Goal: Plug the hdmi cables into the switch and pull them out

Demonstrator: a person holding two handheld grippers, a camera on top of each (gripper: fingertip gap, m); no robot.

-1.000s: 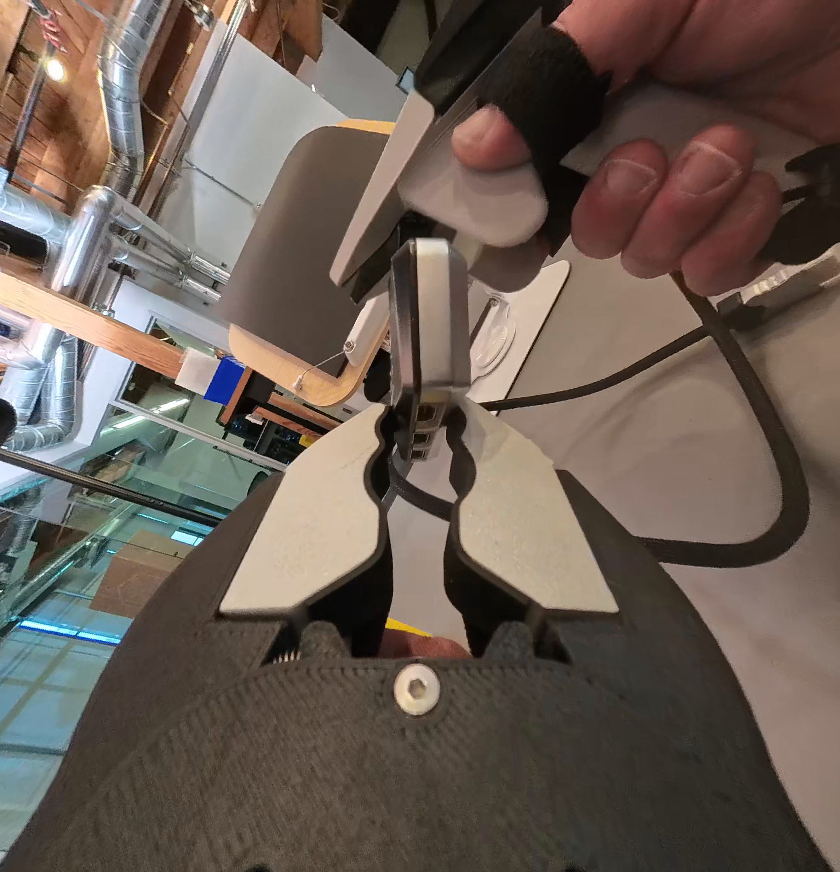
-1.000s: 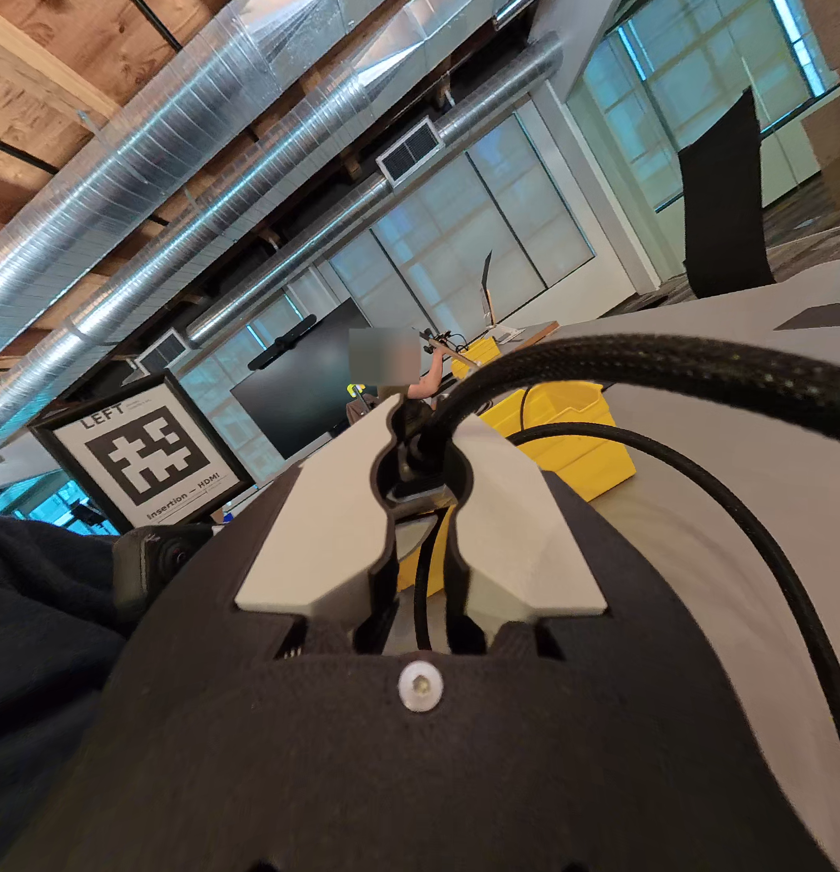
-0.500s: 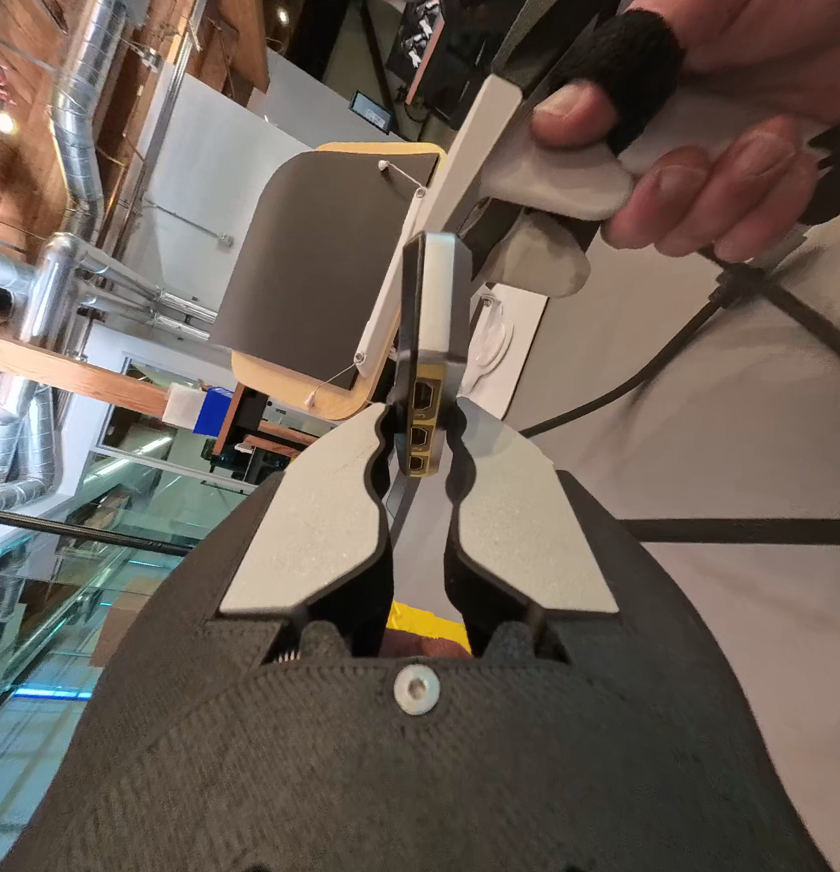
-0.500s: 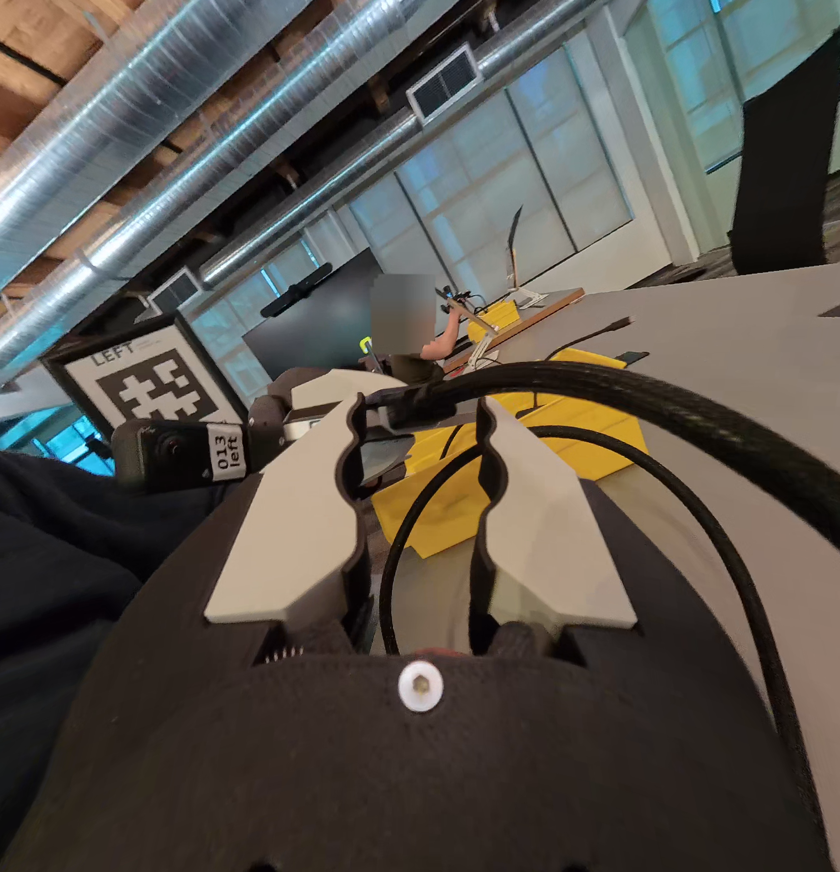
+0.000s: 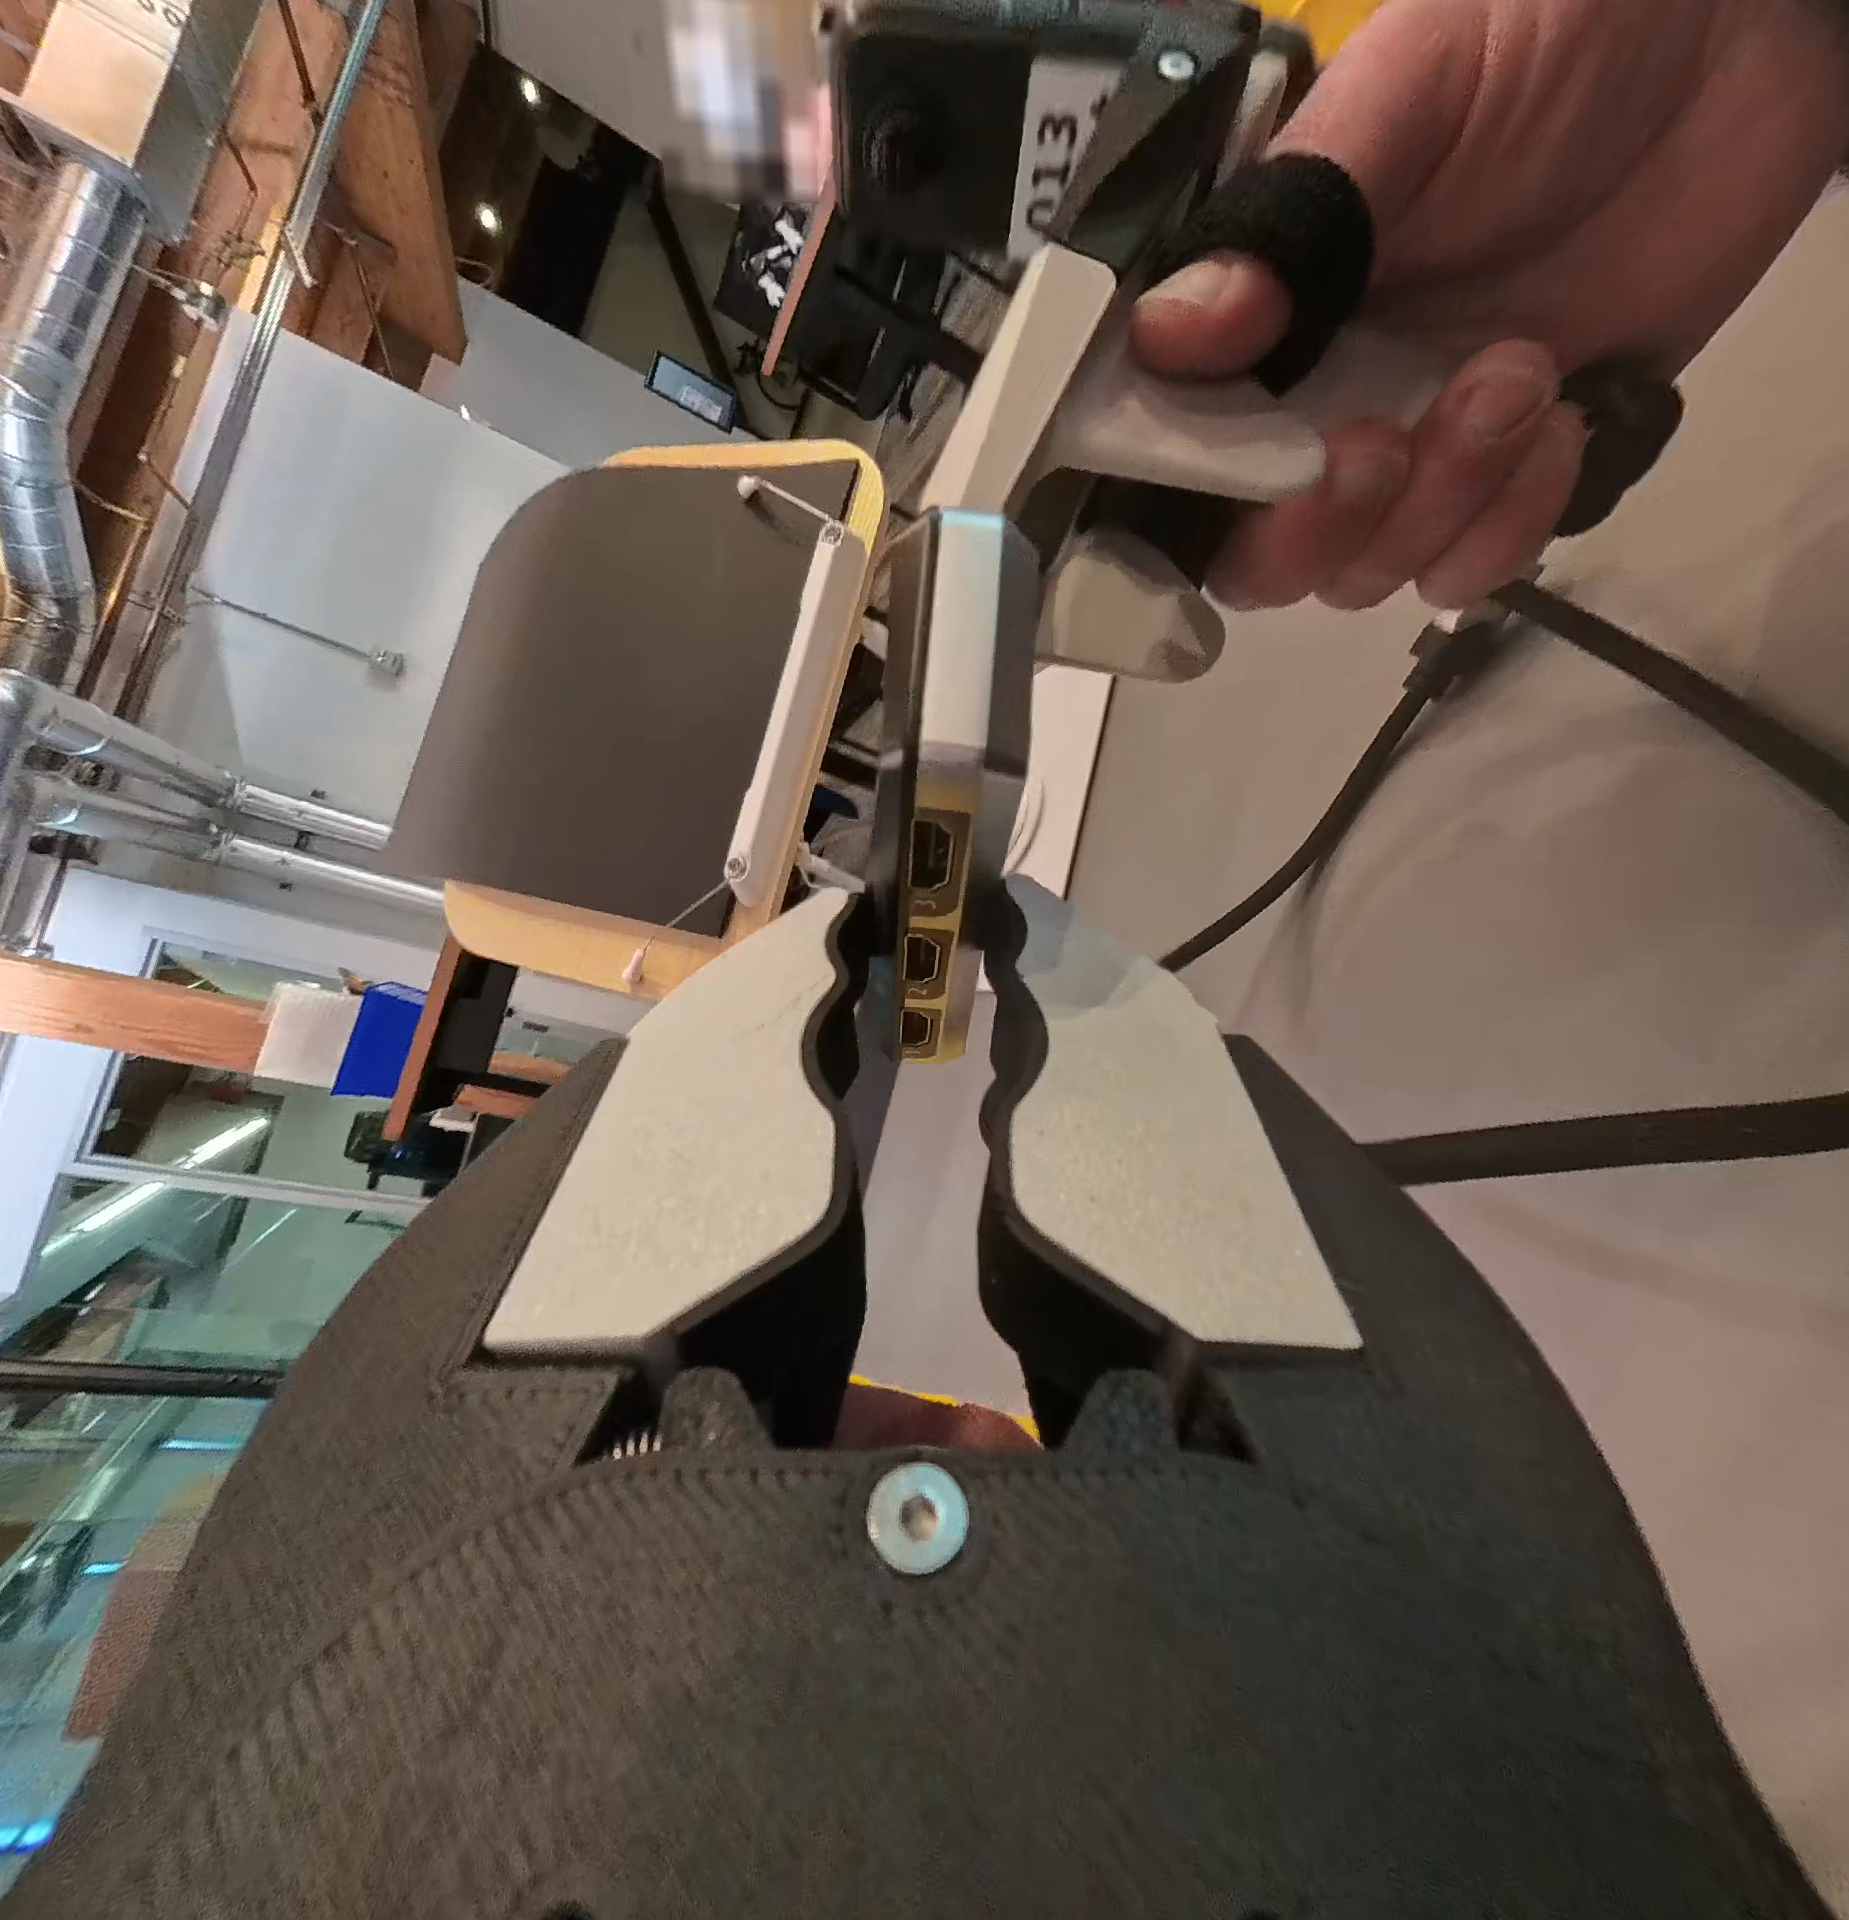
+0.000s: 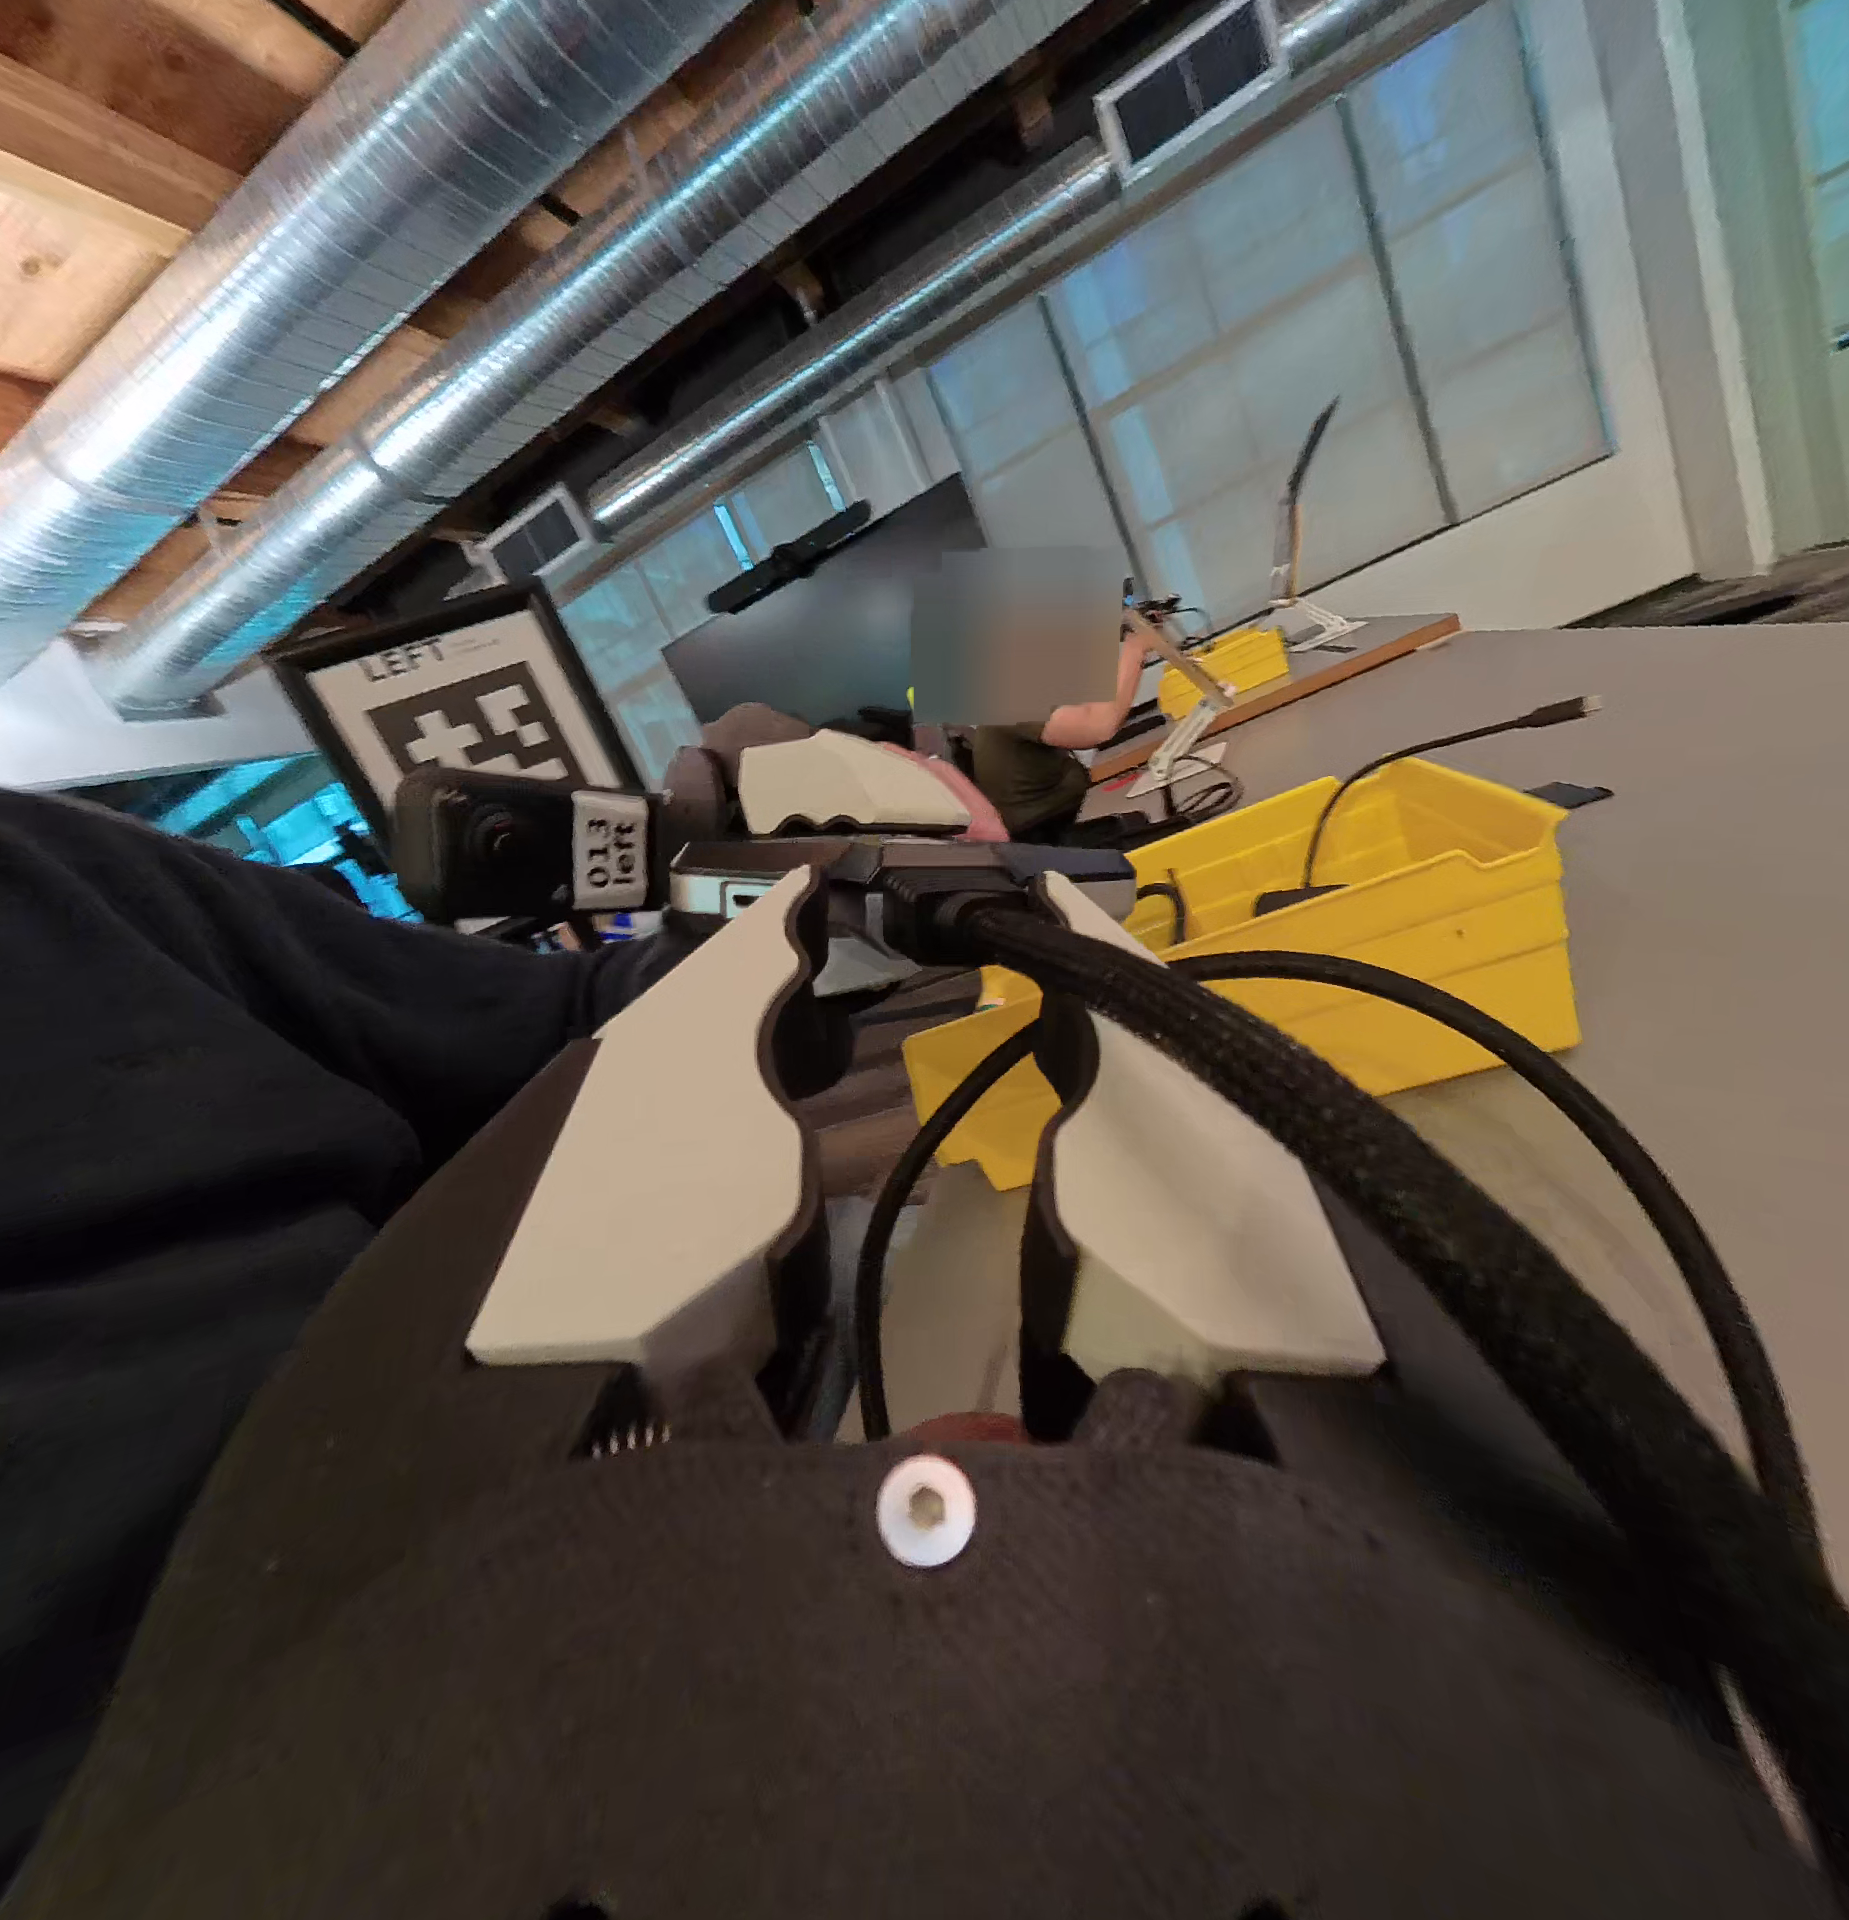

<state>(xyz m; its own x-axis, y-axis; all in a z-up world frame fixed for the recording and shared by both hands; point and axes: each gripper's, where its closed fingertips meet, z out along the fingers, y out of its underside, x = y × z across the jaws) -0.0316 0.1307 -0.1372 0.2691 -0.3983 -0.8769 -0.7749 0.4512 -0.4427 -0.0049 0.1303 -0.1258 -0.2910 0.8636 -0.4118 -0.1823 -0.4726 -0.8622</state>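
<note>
In the left wrist view my left gripper [image 5: 925,951] is shut on the HDMI switch [image 5: 961,665], a slim silver and black box. Its gold end with three empty ports faces me. My right gripper [image 5: 1117,540], held by a hand, is at the switch's far end. In the right wrist view my right gripper [image 6: 930,914] is open, its fingers on either side of a black HDMI plug [image 6: 951,899]. The plug sits against the switch's [image 6: 712,883] end. Its thick braided cable [image 6: 1315,1122] runs back over my right finger.
A thin black cable [image 6: 1522,1060] loops under the thick one on the grey table [image 6: 1730,883]. A yellow bin [image 6: 1419,935] holding cables stands behind. A person sits at a far table. A black panel on a wooden board [image 5: 629,696] stands past the switch. Only a small space, under 4 cm, lies between the two pairs of fingers.
My right gripper was shut on the plug and has opened, so the plug now lies flat between its fingers. My left gripper kept its hold on the switch as both views swung.
</note>
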